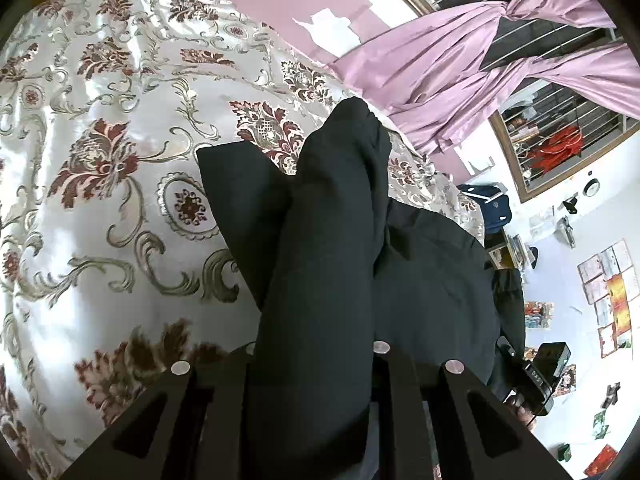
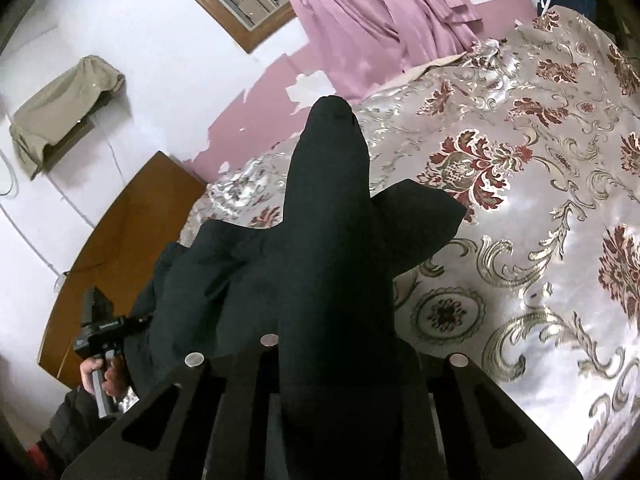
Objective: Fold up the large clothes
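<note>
1. Two grippers, left gripper (image 1: 316, 364) and right gripper (image 2: 336, 360), each pinch the black garment (image 1: 332, 216), draped above the bedspread (image 1: 100, 160) middle.
2. Risk: thin bunched cloth slipping free if tugged apart.

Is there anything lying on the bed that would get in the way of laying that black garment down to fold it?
Nothing visible does. Both grippers are shut on the black garment, and the floral bedspread ahead of it shows only bare cloth in both wrist views.
</note>
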Demonstrator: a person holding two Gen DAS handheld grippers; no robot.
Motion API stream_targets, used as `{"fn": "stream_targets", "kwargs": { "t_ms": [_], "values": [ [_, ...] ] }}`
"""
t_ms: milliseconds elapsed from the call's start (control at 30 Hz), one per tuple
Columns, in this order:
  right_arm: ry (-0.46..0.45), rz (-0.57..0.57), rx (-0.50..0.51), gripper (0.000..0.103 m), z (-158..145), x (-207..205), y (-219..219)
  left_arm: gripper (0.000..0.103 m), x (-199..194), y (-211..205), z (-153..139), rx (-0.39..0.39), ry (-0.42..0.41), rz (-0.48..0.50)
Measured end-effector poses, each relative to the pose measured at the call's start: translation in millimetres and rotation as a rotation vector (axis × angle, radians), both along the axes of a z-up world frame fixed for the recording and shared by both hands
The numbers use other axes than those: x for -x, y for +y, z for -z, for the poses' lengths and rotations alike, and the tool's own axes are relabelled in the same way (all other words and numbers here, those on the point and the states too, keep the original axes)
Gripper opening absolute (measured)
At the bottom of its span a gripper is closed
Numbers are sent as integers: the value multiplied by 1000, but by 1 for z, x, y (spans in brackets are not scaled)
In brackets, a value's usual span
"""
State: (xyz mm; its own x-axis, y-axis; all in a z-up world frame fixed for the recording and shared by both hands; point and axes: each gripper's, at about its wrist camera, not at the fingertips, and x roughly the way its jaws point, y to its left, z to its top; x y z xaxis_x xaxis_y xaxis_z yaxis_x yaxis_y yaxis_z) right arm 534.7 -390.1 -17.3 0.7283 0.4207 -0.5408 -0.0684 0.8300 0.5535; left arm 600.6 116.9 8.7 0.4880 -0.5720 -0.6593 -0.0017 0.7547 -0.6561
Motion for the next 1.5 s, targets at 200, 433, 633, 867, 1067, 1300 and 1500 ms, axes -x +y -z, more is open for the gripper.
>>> {"fn": "stream_targets", "kwargs": {
  "t_ms": [200,433,633,867,1067,1300,1500],
  "values": [
    [2,-11,6,14,-6,24,6,17,21,4,7,-10,11,5],
    [64,-3,25,14,22,31,7,17,29,8,44,-6,54,-12],
    [95,69,-4,15,48,29,-3,22,26,16,67,16,101,-50],
    [158,172,41,41,74,21,-3,63,20,12,77,-115,213,-89],
    [175,196,108,75,75,21,1,79,23,9,68,-238,207,-130],
    [192,203,218,82,63,22,9,89,36,4,47,-387,129,-187],
    [122,243,331,98,43,38,20,92,48,-5,30,-488,65,-198]
  ]
}}
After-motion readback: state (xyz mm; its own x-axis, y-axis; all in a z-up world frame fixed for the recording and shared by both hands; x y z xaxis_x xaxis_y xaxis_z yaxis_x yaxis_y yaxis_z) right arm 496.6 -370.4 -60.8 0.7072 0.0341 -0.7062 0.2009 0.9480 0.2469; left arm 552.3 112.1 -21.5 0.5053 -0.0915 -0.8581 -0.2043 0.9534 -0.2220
